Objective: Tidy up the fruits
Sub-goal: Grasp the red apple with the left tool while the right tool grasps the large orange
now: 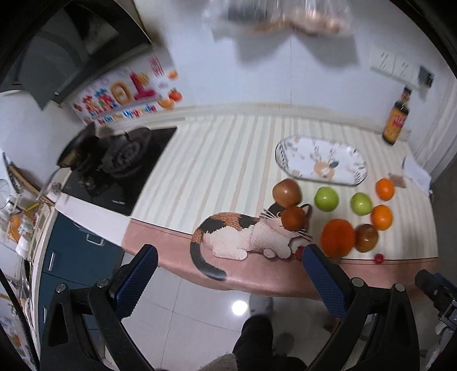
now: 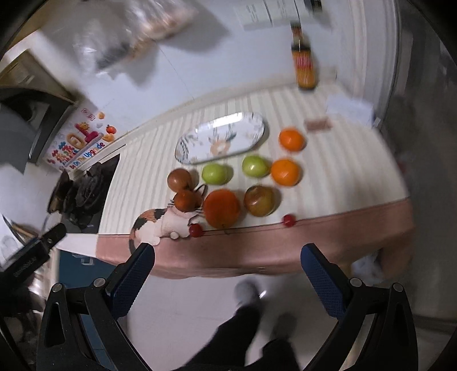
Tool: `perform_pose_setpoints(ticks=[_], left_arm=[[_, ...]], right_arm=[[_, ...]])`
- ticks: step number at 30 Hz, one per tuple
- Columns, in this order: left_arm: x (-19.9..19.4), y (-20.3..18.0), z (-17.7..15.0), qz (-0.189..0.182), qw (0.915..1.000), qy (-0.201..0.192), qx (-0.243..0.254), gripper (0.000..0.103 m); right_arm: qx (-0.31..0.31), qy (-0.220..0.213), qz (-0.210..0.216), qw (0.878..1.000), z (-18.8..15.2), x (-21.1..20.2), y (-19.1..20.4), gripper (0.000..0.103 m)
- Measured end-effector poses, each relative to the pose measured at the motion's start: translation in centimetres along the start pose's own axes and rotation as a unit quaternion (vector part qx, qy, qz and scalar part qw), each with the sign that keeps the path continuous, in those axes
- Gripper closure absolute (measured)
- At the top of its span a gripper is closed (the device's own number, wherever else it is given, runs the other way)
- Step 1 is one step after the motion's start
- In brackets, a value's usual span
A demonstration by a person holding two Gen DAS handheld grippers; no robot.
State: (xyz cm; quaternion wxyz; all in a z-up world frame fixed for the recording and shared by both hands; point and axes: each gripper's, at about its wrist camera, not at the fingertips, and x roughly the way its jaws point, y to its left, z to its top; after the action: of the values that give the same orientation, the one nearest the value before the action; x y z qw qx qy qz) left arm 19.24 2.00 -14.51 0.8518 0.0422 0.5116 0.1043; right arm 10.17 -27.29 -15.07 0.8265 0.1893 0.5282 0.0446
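Observation:
Fruit lies on a striped cloth with a cat picture. Two green apples (image 1: 326, 199) (image 2: 214, 173), two oranges (image 1: 382, 217) (image 2: 285, 172), several reddish-brown apples (image 1: 286, 192) (image 2: 259, 200), a large orange persimmon (image 1: 338, 237) (image 2: 222, 208) and two cherry tomatoes (image 1: 379, 258) (image 2: 288, 220) sit near the cloth's front edge. An oval patterned plate (image 1: 288, 148) (image 2: 185, 148) lies empty behind them. My left gripper (image 1: 228, 271) and right gripper (image 2: 227, 265) are both open and empty, held off the counter's front edge above the floor.
A dark sauce bottle (image 1: 396, 121) (image 2: 305, 64) stands at the back right by the wall. A gas stove (image 1: 122, 162) with a pan is to the left. A plastic bag (image 1: 285, 17) hangs on the wall. The person's legs (image 2: 242, 328) are below.

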Motion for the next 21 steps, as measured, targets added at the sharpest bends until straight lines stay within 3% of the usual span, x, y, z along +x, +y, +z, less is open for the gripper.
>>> perform_pose_setpoints(ticks=[6,12,17,21], left_arm=[[9.0,-1.2,4.8,-0.011,0.9974,0.052,0.050,0.000],[17.2,-3.3,9.0,-0.049,0.9855,0.119,0.111,0.000],[23.0,-5.5,11.1,-0.106,0.9658,0.188,0.144,0.000],[26.1,-7.4,11.7,-0.138,0.9499,0.233,0.156,0.000]], right_arm=[[0.032,0.076,-0.008,0.997,3.2,12.1,0.7,0.000],[0.007,0.136,-0.066,0.988,5.0,20.8,3.5,0.007],[-0.022,0.175,-0.114,0.978,5.0,24.6,4.8,0.025],[-0.027,0.184,-0.141,0.972,4.8,26.1,5.1,0.025]])
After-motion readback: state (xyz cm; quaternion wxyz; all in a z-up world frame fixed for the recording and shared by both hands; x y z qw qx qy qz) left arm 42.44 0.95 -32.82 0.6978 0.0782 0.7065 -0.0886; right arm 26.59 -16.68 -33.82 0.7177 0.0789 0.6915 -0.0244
